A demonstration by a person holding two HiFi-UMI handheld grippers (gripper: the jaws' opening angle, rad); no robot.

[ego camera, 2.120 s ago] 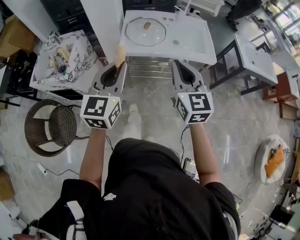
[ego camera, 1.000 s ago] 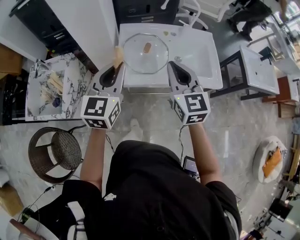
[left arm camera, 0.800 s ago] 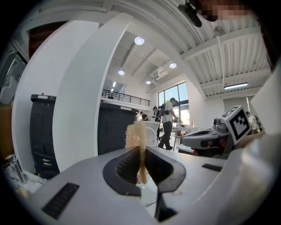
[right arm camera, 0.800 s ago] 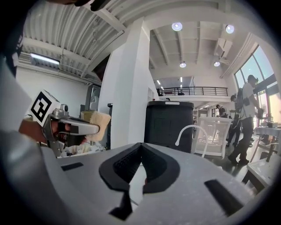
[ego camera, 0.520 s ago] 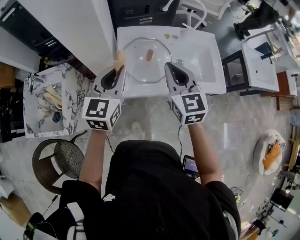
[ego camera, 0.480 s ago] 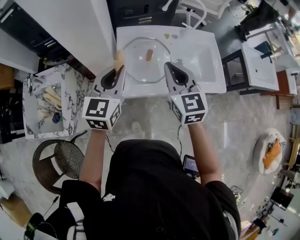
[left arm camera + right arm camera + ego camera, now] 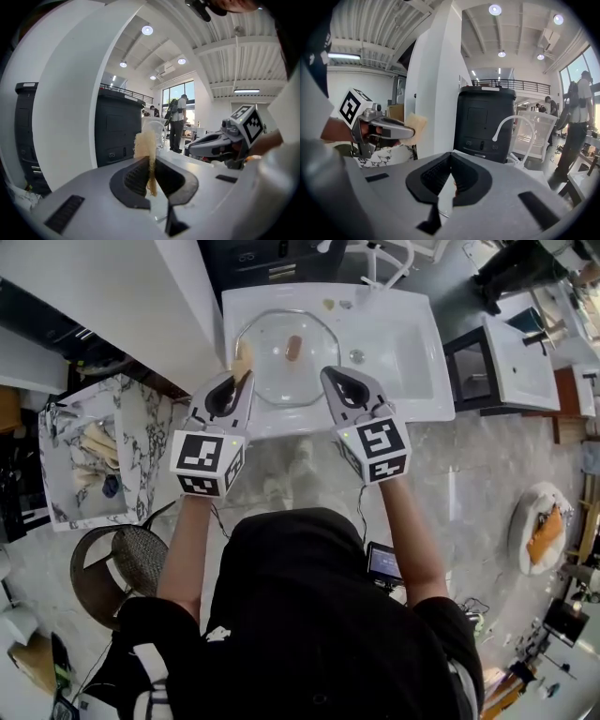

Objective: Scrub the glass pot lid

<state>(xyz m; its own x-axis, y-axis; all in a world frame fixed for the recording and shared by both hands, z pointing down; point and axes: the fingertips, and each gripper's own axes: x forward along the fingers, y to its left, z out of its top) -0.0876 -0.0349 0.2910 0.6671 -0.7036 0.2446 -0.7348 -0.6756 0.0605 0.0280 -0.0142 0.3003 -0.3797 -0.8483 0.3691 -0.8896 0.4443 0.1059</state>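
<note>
From the head view, my two forearms reach straight forward side by side in the middle of the frame, marker cubes facing up. My left hand-held gripper (image 7: 244, 381) is clenched on a tan scrub pad (image 7: 244, 360). The left gripper view shows this closely: the pad (image 7: 145, 143) stands upright, pinched between the jaws (image 7: 150, 164), its frayed top above them. My right hand-held gripper (image 7: 330, 373) is clenched on nothing, and in its own view the jaws (image 7: 451, 157) meet at the tips.

Each gripper view catches the other tool. The right one (image 7: 220, 143) sits at the right of the left gripper view. The left one (image 7: 386, 129) sits at the left of the right gripper view, pad (image 7: 415, 124) sticking out.

Only the head view shows the glass pot lid (image 7: 272, 367). It lies flat on the white counter (image 7: 412, 381), upper middle, just past both tips and left of the drain (image 7: 356, 356).

Farther back, the right gripper view shows a white faucet (image 7: 508, 123) and a black cabinet (image 7: 483, 123).
</note>
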